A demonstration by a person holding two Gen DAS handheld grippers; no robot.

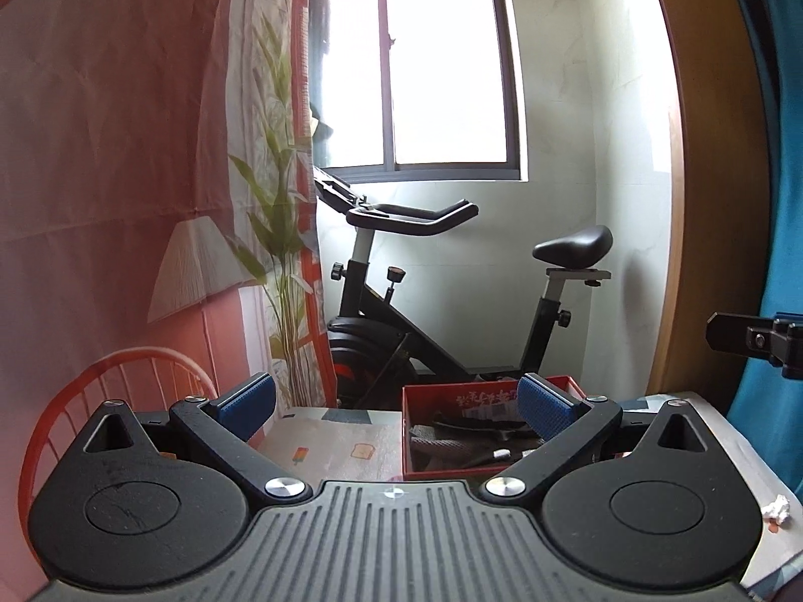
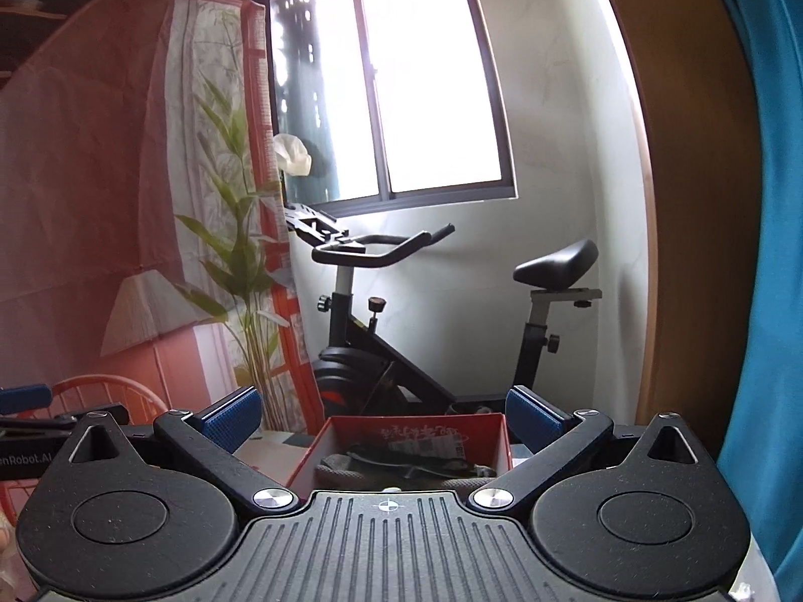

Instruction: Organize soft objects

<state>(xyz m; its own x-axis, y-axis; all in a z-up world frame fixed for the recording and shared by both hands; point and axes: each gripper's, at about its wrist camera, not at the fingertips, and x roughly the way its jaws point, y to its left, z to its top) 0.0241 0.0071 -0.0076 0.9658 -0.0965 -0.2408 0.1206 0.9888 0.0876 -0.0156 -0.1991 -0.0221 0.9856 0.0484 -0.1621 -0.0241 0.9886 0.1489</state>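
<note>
Both tongs, left (image 1: 396, 409) and right (image 2: 384, 414), are held spread, empty. Grey and black soft items (image 2: 401, 461) are seen in the red cardboard box (image 1: 416, 431) on the patterned table (image 1: 331, 441). Judged step: approach; a descent into the box is needed.

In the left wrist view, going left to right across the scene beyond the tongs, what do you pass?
Red chair → printed plant on the curtain → exercise bike → red box holding dark soft items → right tongs at the edge → blue fabric.
</note>
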